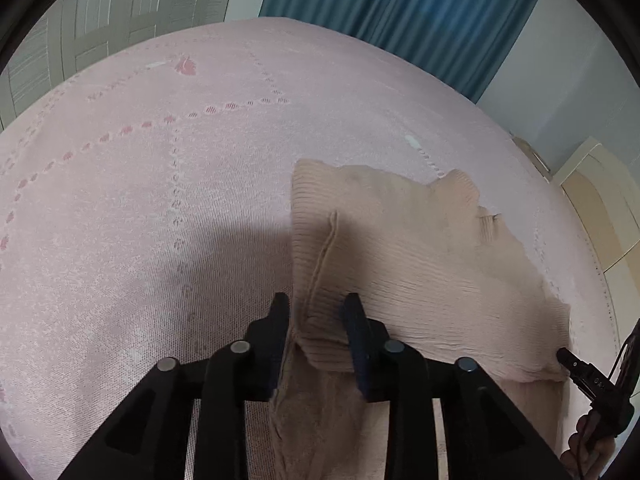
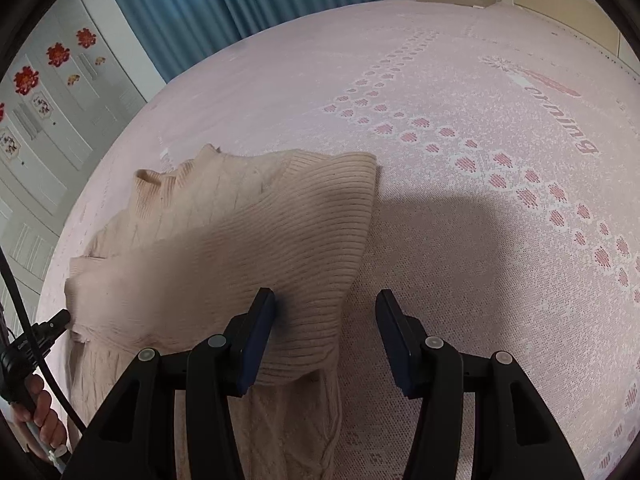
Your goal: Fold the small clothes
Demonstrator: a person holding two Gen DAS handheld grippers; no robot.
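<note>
Fold step on beige sweater [image 1: 420,248], bed [image 1: 160,200]; left hand-held gripper [image 1: 316,316] clenched on folded edge; right hand-held gripper [image 2: 326,312] released; next, lay flat, release.

Sweater [image 1: 404,256] — lies on the bedspread [image 1: 160,200], its ribbed part folded back over the rest of the garment. Left gripper [image 1: 316,312] at one edge of the folded part, fingers to either side of it. Right gripper [image 2: 326,308] at the opposite edge — one finger over the knit, the other over the bedspread. Curtain [image 1: 400,4] behind the bed.
</note>
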